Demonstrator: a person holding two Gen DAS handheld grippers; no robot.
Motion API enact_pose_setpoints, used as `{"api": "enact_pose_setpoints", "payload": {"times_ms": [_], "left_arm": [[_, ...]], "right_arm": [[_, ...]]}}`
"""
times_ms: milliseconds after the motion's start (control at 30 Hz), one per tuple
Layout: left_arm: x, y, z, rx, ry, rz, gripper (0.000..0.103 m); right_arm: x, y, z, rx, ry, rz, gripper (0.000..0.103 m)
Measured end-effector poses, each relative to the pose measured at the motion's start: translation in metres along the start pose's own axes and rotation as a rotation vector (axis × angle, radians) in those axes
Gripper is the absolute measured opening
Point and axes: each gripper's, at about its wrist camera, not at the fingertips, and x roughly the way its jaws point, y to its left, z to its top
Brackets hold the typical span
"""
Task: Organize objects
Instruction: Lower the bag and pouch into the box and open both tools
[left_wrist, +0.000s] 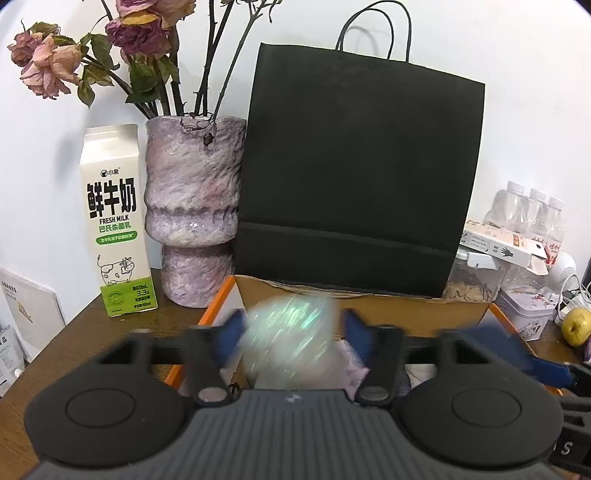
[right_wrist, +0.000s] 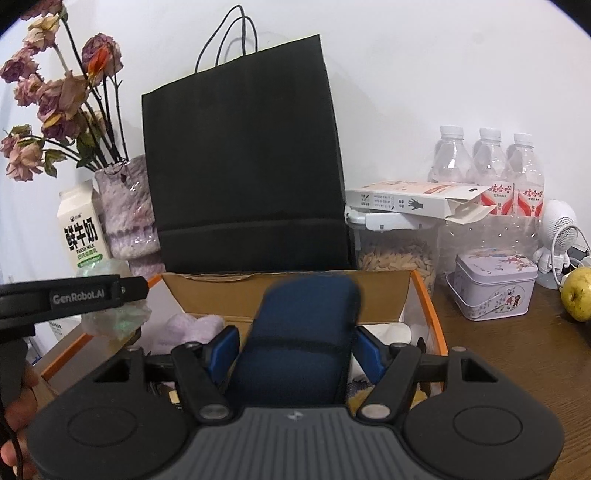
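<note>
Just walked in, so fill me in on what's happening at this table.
A person is sorting items with a handheld gripper in each hand. The left gripper is clamped on an iridescent crumpled object, and the right gripper is clamped on a dark blue case. Both are held over an open cardboard box with lilac cloth inside, in front of a black paper bag.

A home table beyond the jaws: dried roses (left_wrist: 48, 66) in a vase (left_wrist: 192, 210), milk carton (left_wrist: 116, 221), water bottles (right_wrist: 487, 162), pear (right_wrist: 578, 293).
</note>
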Motion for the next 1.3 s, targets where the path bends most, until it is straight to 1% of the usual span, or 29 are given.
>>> {"api": "enact_pose_setpoints", "payload": {"times_ms": [33,67,100,133,167,267,700,867,1133,1300], "left_arm": [[-0.001,-0.001,0.000,-0.001,-0.010,0.006,0.103],[-0.003,-0.001,-0.001,0.001,-0.025,0.017,0.103],[-0.004,-0.002,-0.001,0.006,-0.030,0.025,0.103],[-0.004,-0.002,0.000,0.006,-0.027,0.023,0.103],[-0.004,-0.001,0.000,0.000,-0.025,0.019,0.103],[-0.004,0.000,0.000,-0.008,-0.021,0.020,0.103],[-0.010,-0.003,-0.003,-0.004,-0.030,0.021,0.103],[-0.021,-0.001,-0.005,-0.009,-0.051,0.018,0.103],[-0.034,0.007,-0.014,-0.024,-0.041,0.005,0.103],[-0.048,0.011,-0.021,-0.025,-0.059,0.001,0.103]], "right_arm": [[-0.001,0.000,0.001,0.002,-0.002,-0.003,0.072],[-0.002,-0.001,0.002,0.008,-0.012,-0.007,0.080],[-0.003,-0.001,0.003,0.008,-0.013,-0.011,0.086],[-0.003,-0.002,0.003,0.009,-0.014,-0.012,0.094],[-0.003,-0.002,0.002,0.011,-0.014,-0.014,0.098],[-0.001,-0.002,0.001,0.013,-0.006,-0.017,0.102],[-0.014,-0.005,0.004,0.036,-0.033,-0.010,0.103],[-0.024,-0.003,0.003,0.027,-0.048,-0.006,0.103],[-0.042,-0.005,-0.004,0.006,-0.071,-0.022,0.103],[-0.054,-0.007,-0.012,-0.002,-0.072,-0.029,0.103]]}}
